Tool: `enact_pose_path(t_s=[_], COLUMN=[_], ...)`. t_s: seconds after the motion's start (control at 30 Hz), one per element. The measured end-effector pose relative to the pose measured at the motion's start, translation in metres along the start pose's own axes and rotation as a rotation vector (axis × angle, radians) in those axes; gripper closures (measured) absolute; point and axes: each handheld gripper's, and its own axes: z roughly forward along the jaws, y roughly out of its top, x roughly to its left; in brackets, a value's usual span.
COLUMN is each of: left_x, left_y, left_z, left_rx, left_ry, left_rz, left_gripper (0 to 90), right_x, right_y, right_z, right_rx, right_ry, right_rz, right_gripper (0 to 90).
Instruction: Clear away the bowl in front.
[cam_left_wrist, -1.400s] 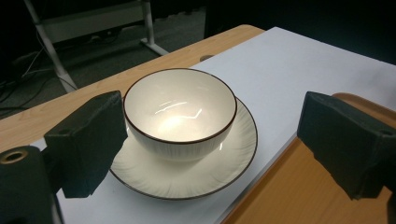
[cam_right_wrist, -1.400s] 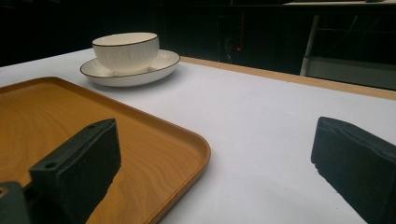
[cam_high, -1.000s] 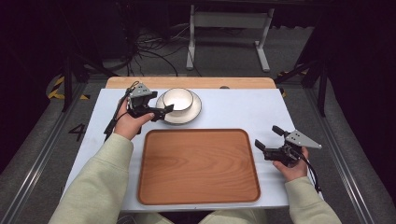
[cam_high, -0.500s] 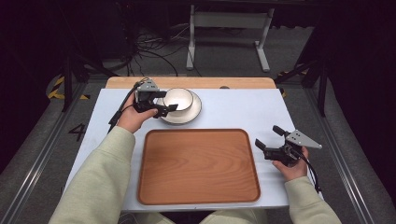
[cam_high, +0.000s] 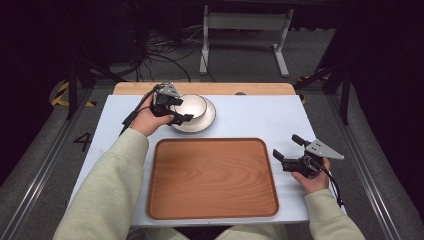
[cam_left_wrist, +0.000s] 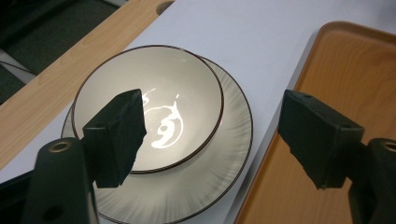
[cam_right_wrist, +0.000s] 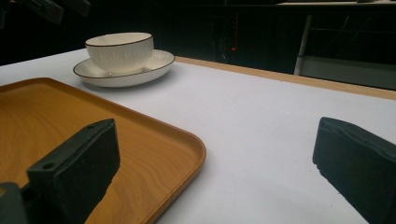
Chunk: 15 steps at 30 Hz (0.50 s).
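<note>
Left gripper (cam_high: 184, 111) over bowl (cam_left_wrist: 148, 109), jaws just narrowed but apart, one inside the bowl, one outside the rim, pads not pressing. Bowl sitting on plate (cam_left_wrist: 219, 154) under it. Right gripper (cam_high: 288, 148) open, resting on table (cam_right_wrist: 261, 121) beside tray (cam_right_wrist: 154, 140).

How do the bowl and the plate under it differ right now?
The bowl is deep with ribbed upright walls; the plate is shallow and wider. The bowl sits inside the plate, which rests on the white table. Both are cream with a thin dark rim line, and both look empty.
</note>
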Motion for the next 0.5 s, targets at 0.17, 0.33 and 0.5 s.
enact_pose_path(t_s=[0.17,0.33,0.5], left_x=[0.001,0.001,0.002], left_y=[0.005,0.008,0.009], left_z=[0.006,0.015,0.025], left_rx=[0.033,0.077,0.101], left_ry=[-0.008,-0.019,-0.028], left_rz=[0.031,0.064,0.071], left_gripper=[26.2,27.1,30.0], right_x=[0.0,0.0,0.0], right_y=[0.0,0.0,0.0], right_z=[0.0,0.0,0.0], right_rx=[0.001,0.001,0.002], right_ry=[-0.001,-0.004,-0.004], right_rz=[0.001,0.0,0.003], right_gripper=[1.6,1.6,1.7])
